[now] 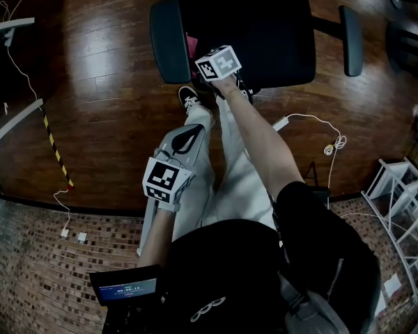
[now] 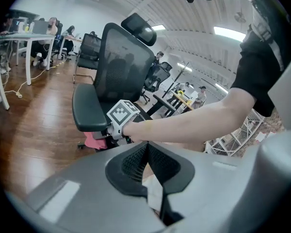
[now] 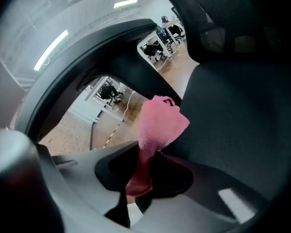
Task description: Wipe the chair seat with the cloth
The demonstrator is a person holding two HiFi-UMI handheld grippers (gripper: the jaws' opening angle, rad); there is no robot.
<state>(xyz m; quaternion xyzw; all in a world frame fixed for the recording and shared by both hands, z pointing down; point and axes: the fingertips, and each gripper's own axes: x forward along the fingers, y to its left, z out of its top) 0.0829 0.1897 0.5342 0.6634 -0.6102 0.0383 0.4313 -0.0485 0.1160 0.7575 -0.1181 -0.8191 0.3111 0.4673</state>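
- Standing before a black office chair (image 1: 259, 26), a person held one gripper in each hand; the chair stood on a dark wooden floor (image 1: 104, 106).
- Right gripper (image 3: 144, 165): the jaws were pinched on a pink cloth (image 3: 157, 123). The cloth was clamped by its lower, narrowed part, and its bunched free end rose beyond the jaw tips.
- Position of the cloth: in the right gripper view, the free end lay at the edge of the chair seat (image 3: 242, 125), below the curved bar of an armrest (image 3: 87, 57). Contact between cloth and seat could not be confirmed.
- In the head view, the right arm was stretched forward. The gripper's marker cube (image 1: 218, 63) stood at the front of the chair on the person's left, and a strip of pink showed between the left armrest (image 1: 168, 39) and the seat.
- Left gripper (image 2: 146, 147): the jaws were pressed together with nothing between them. It was held back, low against the person's light trousers (image 1: 240, 179), well apart from the chair.
- The left gripper view showed the chair from the side, with a mesh backrest (image 2: 126, 67) and headrest (image 2: 141, 28) upright. The cloth hung pink just below the armrest pad.
- Surroundings noted: a white cable (image 1: 313, 119) on the floor to the right of the person, and striped yellow-black tape (image 1: 56, 152) to the left.
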